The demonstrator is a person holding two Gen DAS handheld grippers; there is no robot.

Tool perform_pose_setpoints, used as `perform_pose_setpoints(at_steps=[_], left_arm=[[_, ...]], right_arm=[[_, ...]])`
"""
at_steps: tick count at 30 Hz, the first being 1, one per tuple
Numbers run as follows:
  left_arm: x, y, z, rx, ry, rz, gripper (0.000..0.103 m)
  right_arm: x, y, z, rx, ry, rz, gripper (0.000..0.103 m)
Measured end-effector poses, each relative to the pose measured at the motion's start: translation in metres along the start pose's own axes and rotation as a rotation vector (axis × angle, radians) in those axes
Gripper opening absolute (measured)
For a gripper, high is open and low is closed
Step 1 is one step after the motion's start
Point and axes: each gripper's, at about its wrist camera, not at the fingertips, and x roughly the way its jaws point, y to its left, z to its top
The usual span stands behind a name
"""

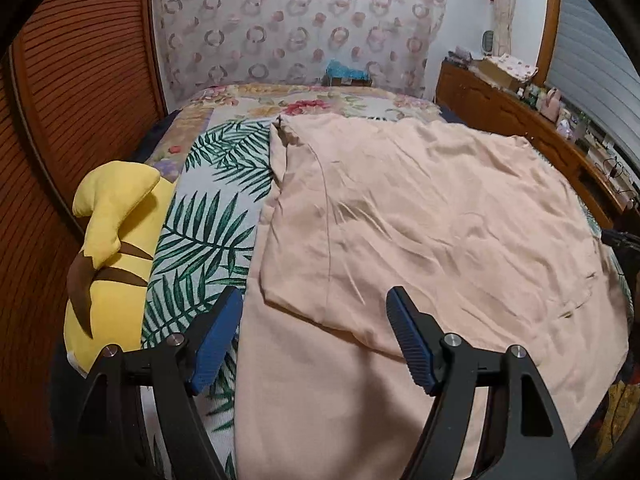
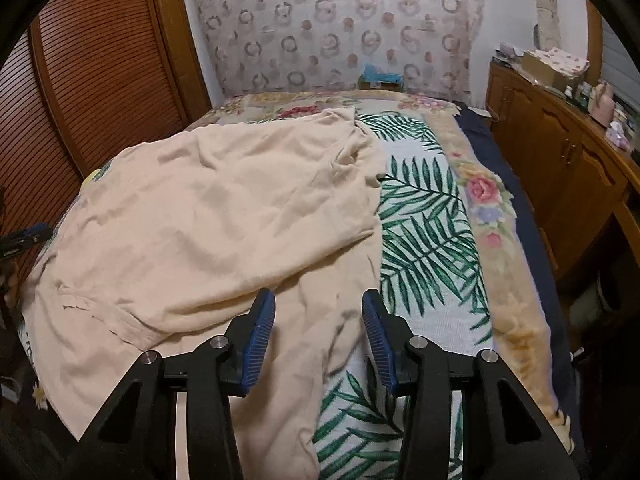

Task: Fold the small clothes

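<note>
Tongs first: left tongs (image 1: pixel 314 300) are spread wide, nothing between the pads; right tongs (image 2: pixel 318 304) are held at a narrower gap, also empty, with cloth seen below the gap but not pinched.

Shirt (image 1: pixel 420 232), pale peach, is laid on the bed (image 1: pixel 208 224), over a palm-leaf cover. Long axis is read as running away from both cameras, from the near hem toward the collar (image 1: pixel 286 132) at the far end. One fold appears already made: a flap is doubled over along the left side, and a second layer is seen from the right wrist draped across the body toward the near edge.

Relative position: from the left wrist, the left folded edge lies directly under and ahead of the tongs, the near-left corner closest. From the right wrist, the shirt (image 2: pixel 208 216) lies ahead and to the left, its right edge just beyond the tips.

Judgement: each hand is nearest its own near corner; a lengthwise fold, hem toward collar, is probably next.

Yellow plush (image 1: pixel 108 240) is noted beside the shirt, apart from it.
</note>
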Motion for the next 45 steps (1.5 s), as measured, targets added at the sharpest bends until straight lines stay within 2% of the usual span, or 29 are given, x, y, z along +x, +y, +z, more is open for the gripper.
perform_pose_setpoints(at_steps=[6,10,11,13,16,19,25,32,34,37,40,42,45], left_arm=[[0.022,0.002,-0.004,0.003,0.061,0.018,0.076],[0.024,-0.001,-0.009,0.025,0.037,0.025,0.080],[0.024,-0.001,-0.009,0.026,0.037,0.025,0.080],[0.025,0.001,-0.009,0.023,0.043,0.027,0.087],[0.026,0.001,-0.010,0.026,0.048,0.022,0.089],[0.026,0.000,-0.009,0.025,0.048,0.022,0.090],[0.026,0.000,-0.009,0.028,0.045,0.008,0.090],[0.018,-0.005,-0.006,0.045,0.026,-0.056,0.065],[0.018,-0.006,-0.005,0.048,0.033,-0.081,0.053],[0.020,-0.003,-0.002,0.036,0.039,-0.080,0.047],[0.019,0.005,0.002,0.008,0.041,-0.059,0.047],[0.014,0.008,0.004,0.003,0.018,-0.054,0.046],[0.005,0.009,0.006,0.015,-0.017,-0.072,0.038]], right_arm=[[0.025,-0.011,0.018,0.112,0.025,0.033,0.047],[0.044,-0.017,0.027,0.147,0.060,0.027,0.047],[0.047,-0.017,0.029,0.143,0.057,0.019,0.047],[0.051,-0.016,0.035,0.134,0.064,0.007,0.047],[0.054,-0.006,0.040,0.088,0.059,-0.011,0.029],[0.057,0.009,0.038,0.034,0.037,-0.037,0.024],[0.062,0.022,0.032,-0.022,0.032,-0.091,0.023],[0.066,0.040,0.029,-0.094,0.026,-0.177,0.023],[0.067,0.047,0.027,-0.112,0.025,-0.196,0.023],[0.066,0.048,0.027,-0.103,0.024,-0.182,0.023],[0.066,0.051,0.027,-0.099,0.023,-0.177,0.023],[0.066,0.054,0.026,-0.105,0.023,-0.183,0.023],[0.066,0.053,0.026,-0.108,0.022,-0.187,0.023]])
